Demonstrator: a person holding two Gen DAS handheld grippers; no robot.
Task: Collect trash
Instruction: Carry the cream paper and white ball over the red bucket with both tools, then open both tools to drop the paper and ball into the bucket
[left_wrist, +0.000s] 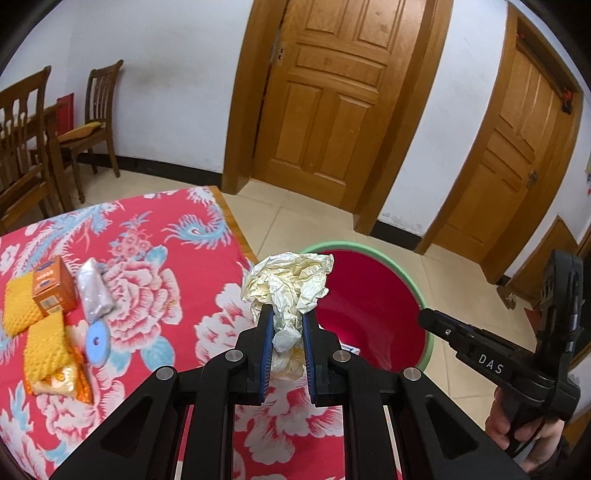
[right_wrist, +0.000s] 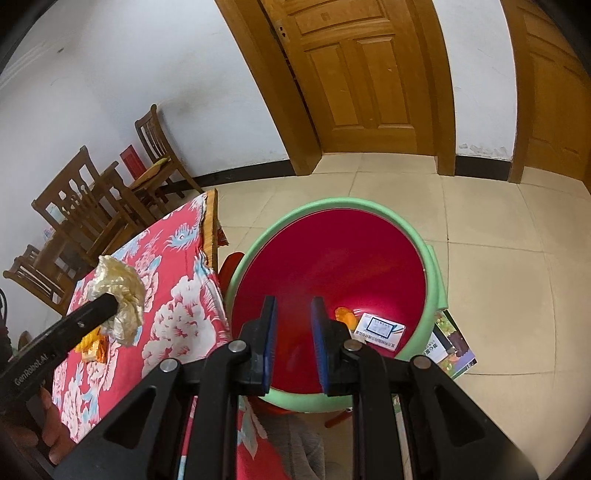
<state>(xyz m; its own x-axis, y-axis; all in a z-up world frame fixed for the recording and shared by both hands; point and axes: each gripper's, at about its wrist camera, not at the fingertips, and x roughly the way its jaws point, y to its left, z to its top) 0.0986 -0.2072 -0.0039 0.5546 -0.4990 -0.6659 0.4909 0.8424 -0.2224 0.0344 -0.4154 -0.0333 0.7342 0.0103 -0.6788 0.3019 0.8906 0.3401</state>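
My left gripper (left_wrist: 288, 317) is shut on a crumpled cream paper wad (left_wrist: 288, 280), held above the table's right edge, beside the bin. The wad also shows in the right wrist view (right_wrist: 120, 295). The red bin with a green rim (right_wrist: 332, 258) stands on the floor next to the table; a white card (right_wrist: 380, 328) and an orange wrapper (right_wrist: 345, 315) lie inside. My right gripper (right_wrist: 293, 306) is open and empty, held over the bin's mouth. On the floral tablecloth (left_wrist: 155, 258) lie an orange box (left_wrist: 51, 284), a silver wrapper (left_wrist: 94, 291), yellow packets (left_wrist: 44, 343) and a blue disc (left_wrist: 98, 341).
Wooden chairs (left_wrist: 96, 110) and a table stand at the far left by the white wall. Two wooden doors (left_wrist: 332, 103) are behind the bin. A printed leaflet (right_wrist: 452, 343) lies on the tiled floor under the bin's right side.
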